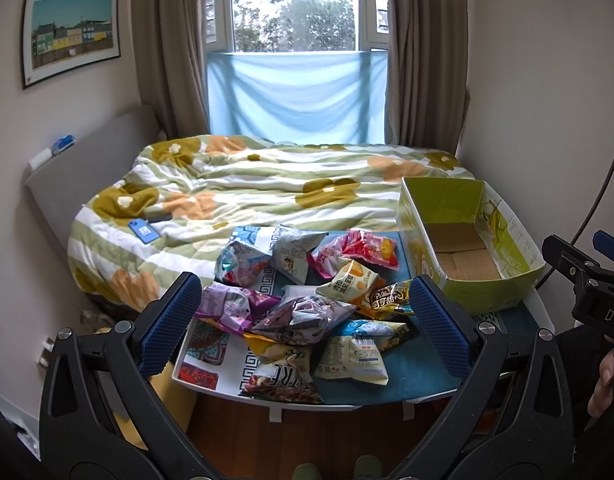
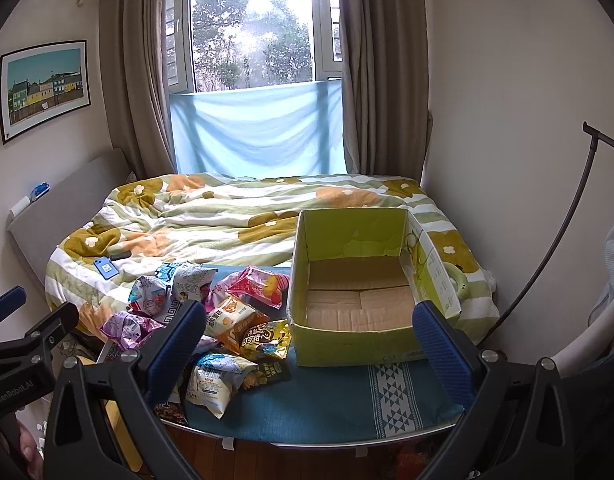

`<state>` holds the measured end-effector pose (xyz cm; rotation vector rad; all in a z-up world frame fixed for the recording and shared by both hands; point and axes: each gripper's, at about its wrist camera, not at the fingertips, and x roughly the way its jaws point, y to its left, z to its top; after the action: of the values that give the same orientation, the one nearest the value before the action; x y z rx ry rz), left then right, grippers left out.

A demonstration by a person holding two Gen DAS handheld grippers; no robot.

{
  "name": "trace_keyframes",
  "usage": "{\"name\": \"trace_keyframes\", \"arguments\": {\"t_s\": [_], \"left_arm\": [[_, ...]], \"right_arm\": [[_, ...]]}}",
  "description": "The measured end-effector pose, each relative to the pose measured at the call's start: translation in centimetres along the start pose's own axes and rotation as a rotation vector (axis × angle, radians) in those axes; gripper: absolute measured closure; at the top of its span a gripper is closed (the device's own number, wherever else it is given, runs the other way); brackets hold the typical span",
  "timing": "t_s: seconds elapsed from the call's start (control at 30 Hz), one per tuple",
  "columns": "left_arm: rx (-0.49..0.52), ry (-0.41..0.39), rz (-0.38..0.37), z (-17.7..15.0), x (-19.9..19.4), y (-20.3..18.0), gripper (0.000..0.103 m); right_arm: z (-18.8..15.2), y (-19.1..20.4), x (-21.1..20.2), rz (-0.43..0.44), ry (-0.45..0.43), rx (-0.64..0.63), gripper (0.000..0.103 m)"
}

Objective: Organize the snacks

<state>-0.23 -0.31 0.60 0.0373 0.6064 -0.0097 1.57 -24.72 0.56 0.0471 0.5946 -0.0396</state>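
A pile of several snack bags (image 1: 307,304) lies on a small table with a blue cloth (image 1: 419,372) at the foot of a bed. It also shows in the right wrist view (image 2: 227,320). An empty green cardboard box (image 1: 467,240) stands open to the right of the pile, also in the right wrist view (image 2: 363,280). My left gripper (image 1: 307,320) is open and empty, held back from the pile. My right gripper (image 2: 311,344) is open and empty, facing the box's near left corner. The right gripper shows at the right edge of the left wrist view (image 1: 587,276).
A bed with a flowered green quilt (image 1: 267,184) lies behind the table, with a blue phone (image 1: 145,230) on it. A window with curtains (image 1: 299,40) is at the back. Walls stand close on both sides. A thin black stand (image 2: 555,240) leans at the right.
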Motion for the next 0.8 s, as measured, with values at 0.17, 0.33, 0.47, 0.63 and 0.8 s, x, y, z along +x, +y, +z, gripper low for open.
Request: {"name": "trace_keyframes", "arguments": {"t_s": [0.17, 0.33, 0.47, 0.63, 0.8], "left_arm": [[-0.001, -0.001, 0.0, 0.0, 0.0, 0.0, 0.001], [-0.001, 0.0, 0.002, 0.0, 0.1, -0.1, 0.001], [-0.02, 0.016, 0.015, -0.2, 0.2, 0.0, 0.001], [-0.07, 0.05, 0.039, -0.8, 0.7, 1.0, 0.001], [-0.106, 0.11, 0.087, -2.5, 1.8, 1.8, 0.001]], "right_arm": [[0.0, 0.0, 0.0, 0.0, 0.0, 0.0, 0.0], [0.0, 0.0, 0.0, 0.002, 0.001, 0.001, 0.0], [-0.1, 0.1, 0.1, 0.007, 0.004, 0.002, 0.0], [-0.2, 0.3, 0.5, 0.031, 0.033, -0.008, 0.0], [-0.5, 0.5, 1.5, 0.068, 0.069, -0.026, 0.0]]}}
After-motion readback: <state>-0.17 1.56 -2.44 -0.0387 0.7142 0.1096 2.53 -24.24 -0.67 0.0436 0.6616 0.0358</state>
